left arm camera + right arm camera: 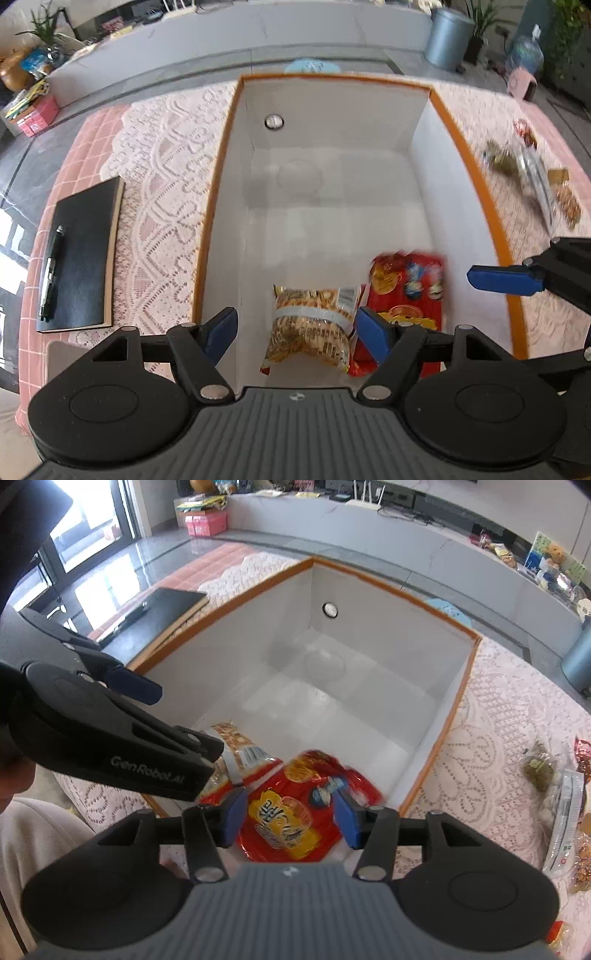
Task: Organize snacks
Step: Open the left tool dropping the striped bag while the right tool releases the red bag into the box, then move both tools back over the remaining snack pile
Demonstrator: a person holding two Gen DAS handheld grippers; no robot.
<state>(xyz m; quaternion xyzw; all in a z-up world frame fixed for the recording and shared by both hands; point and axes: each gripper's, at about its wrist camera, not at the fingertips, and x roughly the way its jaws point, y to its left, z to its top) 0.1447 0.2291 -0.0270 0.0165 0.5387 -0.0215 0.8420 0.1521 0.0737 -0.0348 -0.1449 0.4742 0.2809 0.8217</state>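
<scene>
On the far left of the worktop sits a black notebook on the lace cloth. Your left gripper is spread wide over the box, above the yellow snack bag in its near end. Just to the right lies the red snack bag, with your right gripper spread partway above it, not pinching. More snacks are scattered on the worktop, right of the box.

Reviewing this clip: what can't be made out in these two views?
- Loose snacks on the tablecloth: motion-blurred in the left wrist view, cut by the right edge in the right wrist view.
- Yellow snack pack: mostly behind the left gripper in the right wrist view.
- Red snack bag: print blurred in both views.
</scene>
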